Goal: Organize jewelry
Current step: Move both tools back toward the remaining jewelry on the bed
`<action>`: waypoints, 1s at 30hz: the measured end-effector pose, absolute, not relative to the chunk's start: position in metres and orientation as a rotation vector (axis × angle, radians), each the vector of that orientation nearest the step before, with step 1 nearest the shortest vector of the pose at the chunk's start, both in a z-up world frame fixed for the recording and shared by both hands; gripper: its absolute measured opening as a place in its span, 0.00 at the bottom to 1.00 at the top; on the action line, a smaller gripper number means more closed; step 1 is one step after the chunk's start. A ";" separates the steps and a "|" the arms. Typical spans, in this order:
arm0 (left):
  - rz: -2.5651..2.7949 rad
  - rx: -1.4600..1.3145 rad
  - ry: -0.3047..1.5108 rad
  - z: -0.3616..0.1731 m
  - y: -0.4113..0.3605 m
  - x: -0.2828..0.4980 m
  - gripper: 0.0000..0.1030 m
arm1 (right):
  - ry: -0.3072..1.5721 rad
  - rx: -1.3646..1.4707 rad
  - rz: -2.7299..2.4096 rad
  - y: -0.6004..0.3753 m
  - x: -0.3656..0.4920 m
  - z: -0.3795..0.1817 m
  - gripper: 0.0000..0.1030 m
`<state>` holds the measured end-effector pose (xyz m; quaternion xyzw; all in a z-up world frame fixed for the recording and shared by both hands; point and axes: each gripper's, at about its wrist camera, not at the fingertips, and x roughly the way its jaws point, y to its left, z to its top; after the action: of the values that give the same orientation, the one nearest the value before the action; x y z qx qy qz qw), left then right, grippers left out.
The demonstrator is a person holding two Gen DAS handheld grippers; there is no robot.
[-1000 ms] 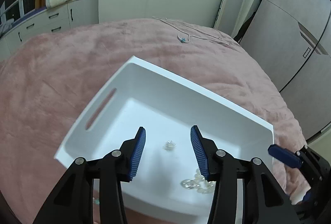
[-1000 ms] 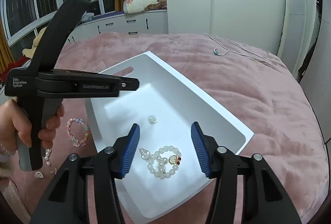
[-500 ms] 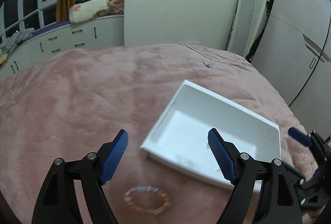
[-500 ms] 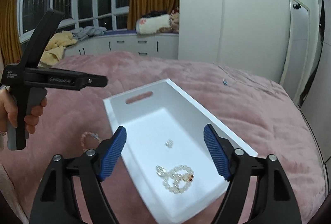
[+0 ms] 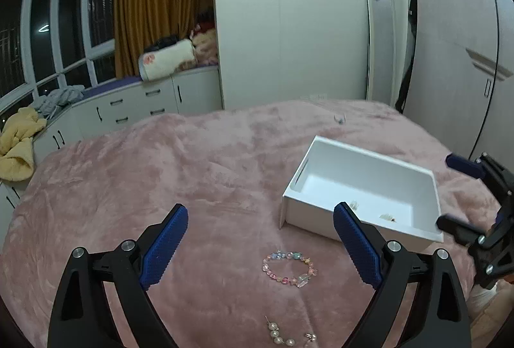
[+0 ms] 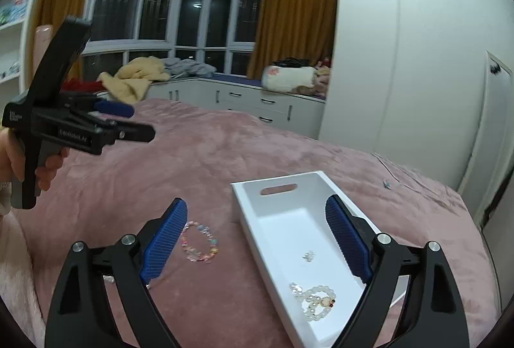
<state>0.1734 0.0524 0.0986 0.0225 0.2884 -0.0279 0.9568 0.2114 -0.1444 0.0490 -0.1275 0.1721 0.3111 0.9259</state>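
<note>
A white tray (image 5: 432, 187) with a handle slot lies on the pink bedspread; it also shows in the right wrist view (image 6: 244, 213). Inside it lie a pearl bracelet (image 6: 318, 301), a clear pendant (image 6: 295, 287) and a small earring (image 6: 309, 255). A pastel bead bracelet (image 5: 289, 267) lies on the bedspread left of the tray, also in the right wrist view (image 6: 199, 242). A pearl drop earring (image 5: 278, 333) lies nearer. My left gripper (image 5: 260, 247) is open and empty, above the bead bracelet. My right gripper (image 6: 255, 240) is open and empty over the tray's left wall.
The pink bedspread (image 5: 160, 174) covers the whole work surface. A thin necklace (image 6: 390, 182) lies far behind the tray. White drawers (image 5: 135, 110) with clothes on top line the window. A wardrobe (image 5: 456, 59) stands right.
Both grippers have opened wide and pulled back and up from the tray. The left one has swung left, so the bead bracelet and pearl earring now lie in front of it.
</note>
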 end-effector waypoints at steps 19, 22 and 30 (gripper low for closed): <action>-0.050 0.118 0.679 0.001 0.051 0.124 0.93 | 0.392 -0.384 0.787 -0.104 0.193 0.005 0.88; -0.058 0.120 0.700 -0.011 0.057 0.124 0.93 | 0.426 -0.393 0.791 -0.098 0.198 -0.006 0.88; -0.102 0.094 0.747 -0.029 0.068 0.129 0.93 | 0.509 -0.393 0.784 -0.084 0.210 -0.029 0.88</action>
<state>0.1285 0.0680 -0.0289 0.0460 0.3646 -0.0497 0.9287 0.2102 -0.0837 -0.0288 -0.1880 0.2436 0.3756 0.8742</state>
